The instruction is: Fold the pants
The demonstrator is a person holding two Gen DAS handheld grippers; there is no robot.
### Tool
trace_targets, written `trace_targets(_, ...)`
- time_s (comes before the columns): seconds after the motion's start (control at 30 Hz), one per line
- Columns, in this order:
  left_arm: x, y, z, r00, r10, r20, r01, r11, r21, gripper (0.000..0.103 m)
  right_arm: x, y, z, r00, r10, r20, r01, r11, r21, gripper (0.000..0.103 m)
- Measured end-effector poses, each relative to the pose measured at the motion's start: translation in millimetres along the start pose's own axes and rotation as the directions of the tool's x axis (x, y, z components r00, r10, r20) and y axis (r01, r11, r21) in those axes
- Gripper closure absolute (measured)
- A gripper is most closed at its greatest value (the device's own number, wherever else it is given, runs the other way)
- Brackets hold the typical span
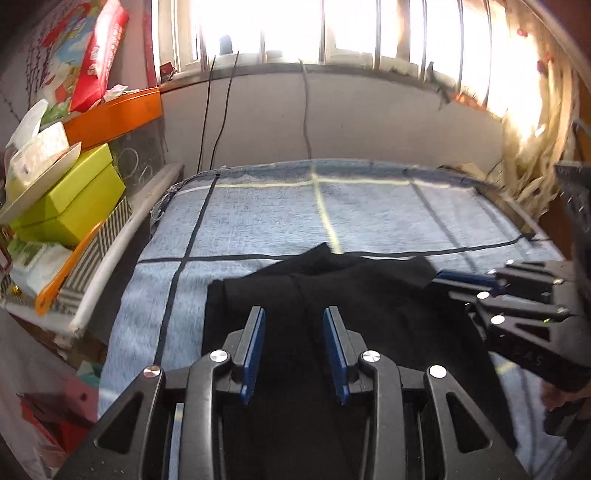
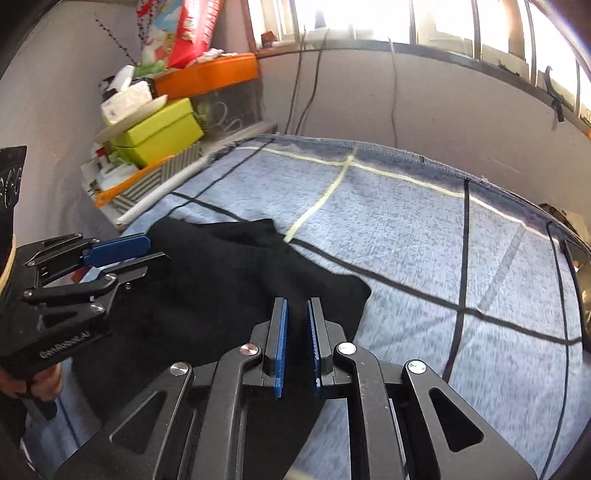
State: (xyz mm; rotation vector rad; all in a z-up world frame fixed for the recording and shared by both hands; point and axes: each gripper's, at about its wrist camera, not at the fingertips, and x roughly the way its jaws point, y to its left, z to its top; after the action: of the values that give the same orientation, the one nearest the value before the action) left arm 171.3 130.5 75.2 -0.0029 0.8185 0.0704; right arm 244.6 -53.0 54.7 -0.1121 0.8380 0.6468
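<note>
Lying crumpled on the blue checked blanket (image 1: 258,206) of a bed: black pants (image 1: 332,295), bunched into uneven folds with one pointed corner raised toward the window side. Spread over the blanket's near half, close to the crossing of its yellow lines.

Hovering above the pants, left tongs (image 1: 294,325), blue pads parted with only dark cloth showing beneath the gap, nothing pinched. Also visible from the right wrist view at the pants' left edge (image 2: 147,251), gripped by a hand (image 2: 40,384) below.

Poised over the pants' right edge, right tongs (image 2: 296,314), pads drawn nearly together with a narrow slit left; whether cloth is caught in it, impossible to tell.

Stacked left of the pants beyond the blanket's edge: lime-green boxes (image 1: 74,199), tissue packs (image 1: 37,155), an orange tray (image 1: 118,114). Beyond the pants, a grey wall (image 1: 369,118) with dangling black cables (image 1: 306,114) under a bright barred window (image 1: 332,26).
</note>
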Motion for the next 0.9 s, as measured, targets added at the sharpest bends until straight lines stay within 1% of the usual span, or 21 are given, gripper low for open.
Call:
trace_targets(0.03,10.0,0.4,2.2,1.000,0.014,-0.018,-0.014,1.000,0.012,0.066,7.1,-3.7,3.2,1.000,-0.001,-0.010,0.001,1.000,0.005,0.091)
trace_targets(0.1,23.1,3.5,2.5,0.999,0.000,-0.044,0.001,1.000,0.021,0.065,20.4,-9.7,6.5,0.999,-0.013,-0.031,0.013,1.000,0.004,0.091)
trace_targets(0.13,25.5,6.4,1.5,0.999,-0.017,-0.038,0.017,1.000,0.012,0.063,27.1,-11.2,6.3,0.999,-0.017,-0.043,0.017,1.000,-0.001,0.091)
trace_targets(0.2,25.0,10.0,-2.1,0.999,-0.037,-0.019,0.037,0.999,0.001,0.063,30.9,-14.1,2.5,1.000,-0.009,-0.013,0.009,1.000,-0.003,0.091)
trace_targets(0.23,25.7,10.6,-2.3,0.999,-0.041,-0.010,0.041,0.999,0.002,0.062,31.9,-16.3,3.0,1.000,0.000,-0.014,0.000,1.000,0.009,0.091)
trace_targets(0.3,24.7,11.2,-5.4,0.999,-0.047,0.006,0.047,0.999,0.001,0.062,33.3,-21.3,3.9,1.000,0.021,-0.017,-0.020,0.999,0.038,0.091)
trace_targets(0.43,26.9,10.0,-1.9,0.999,-0.040,-0.002,0.040,0.999,0.002,0.061,30.6,-27.0,5.2,0.999,0.050,-0.013,-0.049,0.997,0.062,0.091)
trace_targets(0.47,24.6,9.2,-1.9,1.000,-0.032,0.000,0.032,0.999,0.002,0.061,25.2,-25.6,3.1,0.999,0.035,-0.006,-0.035,0.998,0.057,0.086)
trace_targets(0.53,17.9,9.1,-2.0,1.000,-0.006,-0.005,0.006,1.000,-0.004,0.062,7.1,-18.4,-4.0,1.000,-0.001,0.018,0.000,0.999,0.045,0.069)
trace_targets(0.57,10.6,7.6,-3.9,1.000,0.010,-0.006,-0.010,1.000,-0.008,0.062,0.8,-15.1,-6.7,1.000,0.001,0.024,-0.002,0.999,0.041,0.055)
trace_targets(0.6,3.6,6.0,-6.3,1.000,0.026,-0.010,-0.026,1.000,-0.008,0.062,-7.7,-10.7,-11.6,0.999,0.015,0.031,-0.016,0.999,0.035,0.053)
trace_targets(0.63,-3.0,4.8,-9.3,0.999,0.037,-0.012,-0.037,0.999,-0.006,0.062,-20.1,-3.8,-19.2,0.998,0.036,0.042,-0.037,0.999,0.021,0.053)
trace_targets(0.7,-20.2,1.3,-16.6,0.999,0.048,0.001,-0.048,0.999,-0.004,0.062,-37.3,7.8,-30.9,0.997,0.045,0.058,-0.045,0.999,-0.009,0.053)
trace_targets(0.8,-47.0,-5.7,-30.4,0.999,0.052,0.017,-0.052,0.999,-0.005,0.062,-62.0,25.4,-51.3,0.996,0.054,0.069,-0.051,0.998,-0.043,0.053)
trace_targets(0.9,-69.8,-13.5,-46.9,0.999,0.036,0.033,-0.036,0.999,0.001,0.062,-79.5,37.6,-71.5,0.996,0.053,0.068,-0.050,0.998,-0.046,0.053)
